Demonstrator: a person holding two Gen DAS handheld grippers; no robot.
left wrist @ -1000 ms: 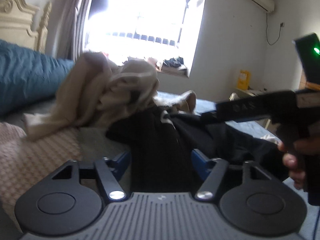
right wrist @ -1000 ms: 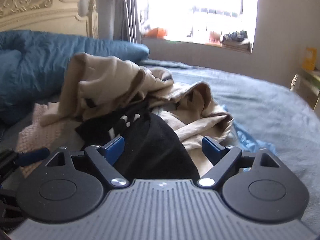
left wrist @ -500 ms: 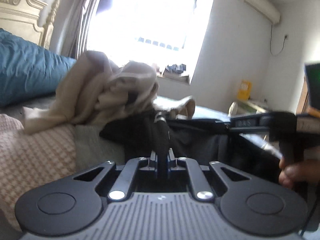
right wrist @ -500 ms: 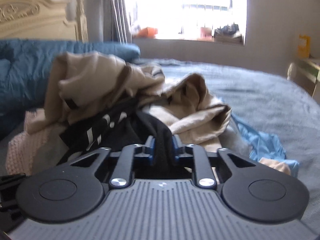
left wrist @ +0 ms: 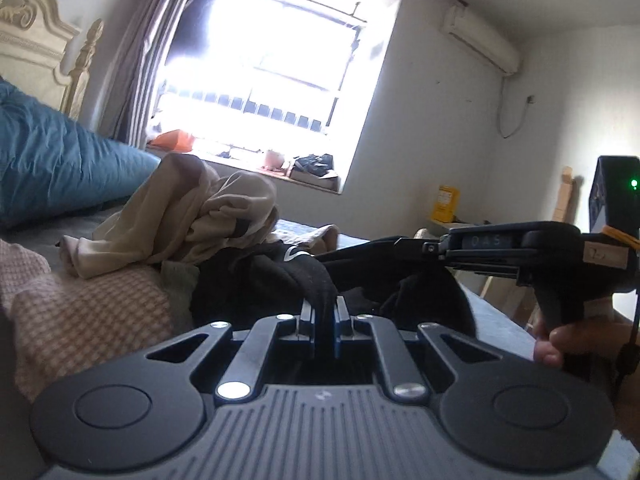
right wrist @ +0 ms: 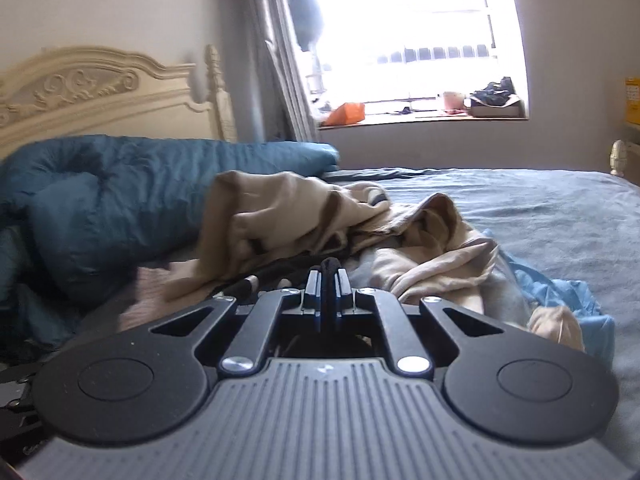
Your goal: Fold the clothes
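Black fabric is pinched in both grippers: the left gripper [left wrist: 324, 320] and right gripper [right wrist: 329, 298] each clamp an edge of the dark garment [left wrist: 280, 280], atop the unfolded pile [right wrist: 320, 216] on the bed [right wrist: 540, 208]. Folding has barely begun.

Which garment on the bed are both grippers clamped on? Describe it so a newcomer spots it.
On the bed, find the clothes heap before the blue duvet. The black garment lies at its near edge, below the beige clothes: the only black piece, pinched by the left gripper and the right gripper.
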